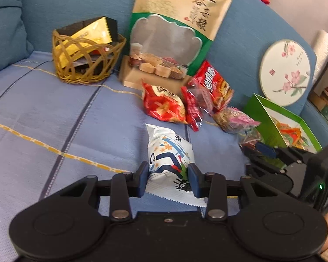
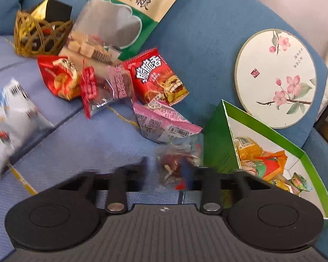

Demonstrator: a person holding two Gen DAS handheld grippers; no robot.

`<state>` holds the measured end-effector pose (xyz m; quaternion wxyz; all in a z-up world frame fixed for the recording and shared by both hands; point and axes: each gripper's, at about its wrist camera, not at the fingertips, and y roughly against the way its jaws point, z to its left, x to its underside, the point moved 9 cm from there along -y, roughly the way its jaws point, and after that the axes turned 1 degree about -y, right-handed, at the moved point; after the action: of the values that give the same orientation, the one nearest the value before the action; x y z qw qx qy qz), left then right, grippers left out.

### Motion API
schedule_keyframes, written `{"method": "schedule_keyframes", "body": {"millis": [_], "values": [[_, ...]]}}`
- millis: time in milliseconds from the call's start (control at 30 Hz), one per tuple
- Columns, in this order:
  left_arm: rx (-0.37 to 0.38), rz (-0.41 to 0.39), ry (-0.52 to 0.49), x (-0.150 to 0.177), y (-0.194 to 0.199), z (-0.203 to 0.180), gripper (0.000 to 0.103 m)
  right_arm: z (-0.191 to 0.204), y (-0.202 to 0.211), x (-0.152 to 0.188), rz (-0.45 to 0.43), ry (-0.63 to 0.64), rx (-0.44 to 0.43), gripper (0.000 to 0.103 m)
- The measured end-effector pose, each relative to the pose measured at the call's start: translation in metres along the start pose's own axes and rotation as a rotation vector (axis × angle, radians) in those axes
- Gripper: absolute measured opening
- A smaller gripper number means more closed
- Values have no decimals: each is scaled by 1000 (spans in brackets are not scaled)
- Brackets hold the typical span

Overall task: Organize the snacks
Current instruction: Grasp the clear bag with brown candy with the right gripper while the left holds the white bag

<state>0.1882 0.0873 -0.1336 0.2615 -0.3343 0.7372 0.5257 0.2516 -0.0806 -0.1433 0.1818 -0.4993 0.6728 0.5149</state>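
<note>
Two tongs: left tongs (image 1: 168,178) clamp the white-blue foil snack packet (image 1: 169,152). Right tongs (image 2: 167,172) blurred, grip on the clear wrapped sweet (image 2: 177,163) unclear; lift slowly toward the green cardboard box (image 2: 216,150).

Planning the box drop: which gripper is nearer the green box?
Right. The right gripper sits right beside the green box; the left gripper is farther left, clamping the white packet.

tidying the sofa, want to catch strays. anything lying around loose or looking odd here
Yes: several snack packets lie scattered on the blue sofa seat, outside both the wicker basket and the green box. The big grain pouch leans tilted against the backrest. Nothing looks torn or spilled.
</note>
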Motion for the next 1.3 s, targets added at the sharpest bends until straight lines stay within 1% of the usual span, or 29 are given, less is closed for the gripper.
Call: {"method": "schedule_keyframes", "body": {"millis": [67,200,267,300,333,367,400,433,467,533,600,700,767,833,867,933,967,1000,1033,1067,1100,1200,1233,1300], "values": [[-1,3,16,-1,0,4,59,1,8,0,1,-32,-72,10],[-4,4,12,0,0,4,59,9,26,9,29,-123,-244,10],[-5,7,7,1,-2,3,59,12,37,12,21,-150,-297,10],[-3,9,4,1,-2,2,61,13,42,12,8,-148,-301,10],[-8,6,6,2,-3,2,64,13,45,10,-10,-138,-300,25],[-16,1,9,2,-3,2,71,14,46,9,-26,-132,-282,43],[-18,-2,7,3,-4,2,81,12,46,6,-45,-124,-253,57],[-15,5,5,3,-5,2,83,9,44,3,-59,-113,-214,81],[-10,8,8,3,-5,2,83,8,41,1,-66,-105,-184,87],[4,10,17,3,-5,2,87,3,37,-1,-69,-105,-134,87],[13,5,24,2,-4,1,103,-1,34,-1,-58,-119,-96,87],[14,-6,31,2,-3,-1,103,-4,16,-6,-58,-80,-48,86],[22,-2,25,2,-2,-2,103,-6,7,-7,-51,-31,16,86],[23,-7,22,0,-1,-2,103,-9,-10,-4,-7,31,83,86],[24,-7,22,0,-1,-2,103,-11,-17,-2,12,42,94,84],[32,-1,24,1,-1,-2,103,-14,-34,8,81,62,107,85],[36,2,25,1,-2,-1,103,-13,-37,10,71,94,108,83],[39,6,25,1,-3,-1,103,-12,-38,11,72,101,102,80],[40,10,25,2,-4,-1,103,-14,-35,10,76,74,91,76],[40,15,26,3,-4,-1,103,-15,-30,10,74,51,63,65],[41,19,27,4,-5,0,103,-17,-23,9,67,23,29,65],[49,30,23,7,-8,-3,103,-13,6,16,72,-107,-138,64],[53,34,20,8,-10,-4,103,-10,16,19,65,-125,-181,64],[53,45,12,12,-14,-6,103,-4,33,26,40,-118,-230,65]]}}
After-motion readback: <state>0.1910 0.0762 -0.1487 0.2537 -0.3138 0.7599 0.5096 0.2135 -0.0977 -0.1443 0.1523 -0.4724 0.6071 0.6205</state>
